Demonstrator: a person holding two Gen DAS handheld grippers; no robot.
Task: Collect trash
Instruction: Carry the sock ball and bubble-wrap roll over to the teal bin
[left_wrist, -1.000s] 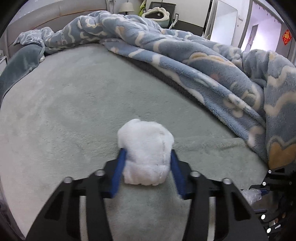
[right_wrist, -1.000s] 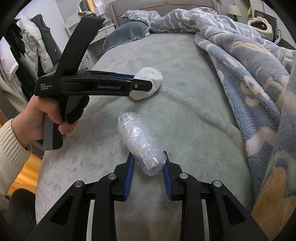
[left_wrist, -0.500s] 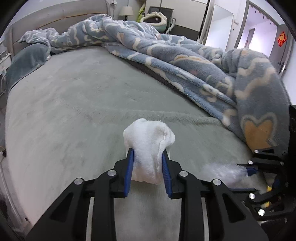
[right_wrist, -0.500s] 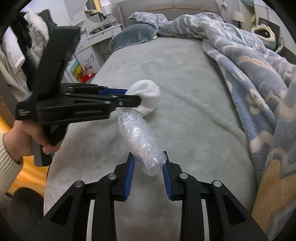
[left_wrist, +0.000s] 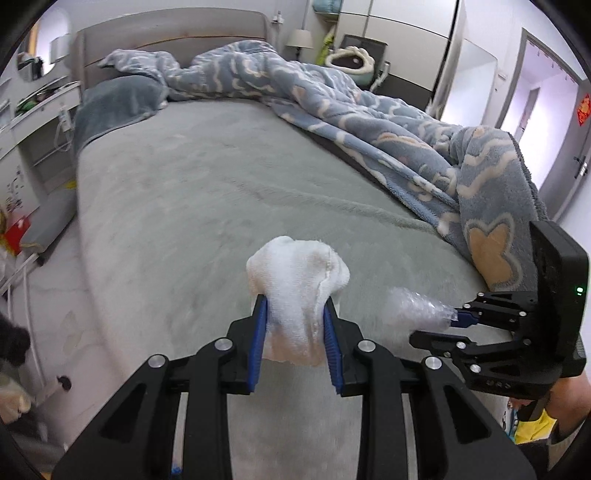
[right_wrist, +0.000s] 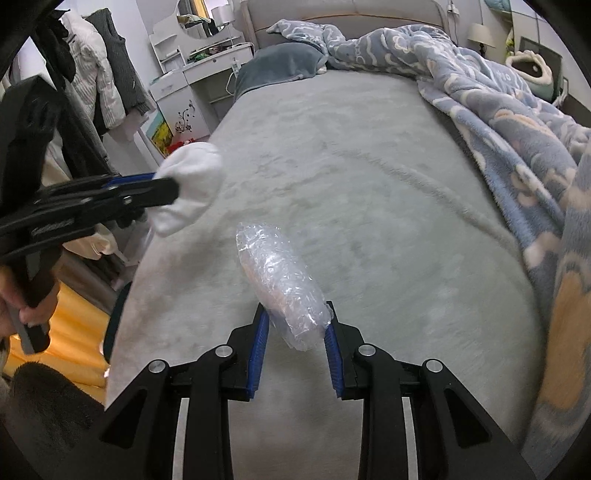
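Observation:
A crumpled white cloth wad (left_wrist: 295, 284) is squeezed between the blue pads of my left gripper (left_wrist: 294, 321), lifted off the grey bed (left_wrist: 207, 177). From the right wrist view the same wad (right_wrist: 192, 184) hangs past the bed's left edge in that gripper (right_wrist: 162, 186). My right gripper (right_wrist: 295, 325) is shut on a crumpled clear plastic wrap (right_wrist: 280, 280), held above the bed near its foot. The left wrist view shows that wrap (left_wrist: 413, 308) and the right gripper (left_wrist: 456, 317) close on the right.
A blue patterned blanket (left_wrist: 369, 114) is heaped along the bed's right side, with a dark grey pillow (left_wrist: 114, 99) at the headboard. A white dresser (right_wrist: 192, 85) and hanging clothes (right_wrist: 99, 74) stand left of the bed. A yellow patch (right_wrist: 74, 325) lies on the floor by the bed's corner.
My left gripper closed tighter on the cloth wad, lifted it off the bed and pulled back toward the bed's left edge. The right gripper drew back a little with the plastic wrap.

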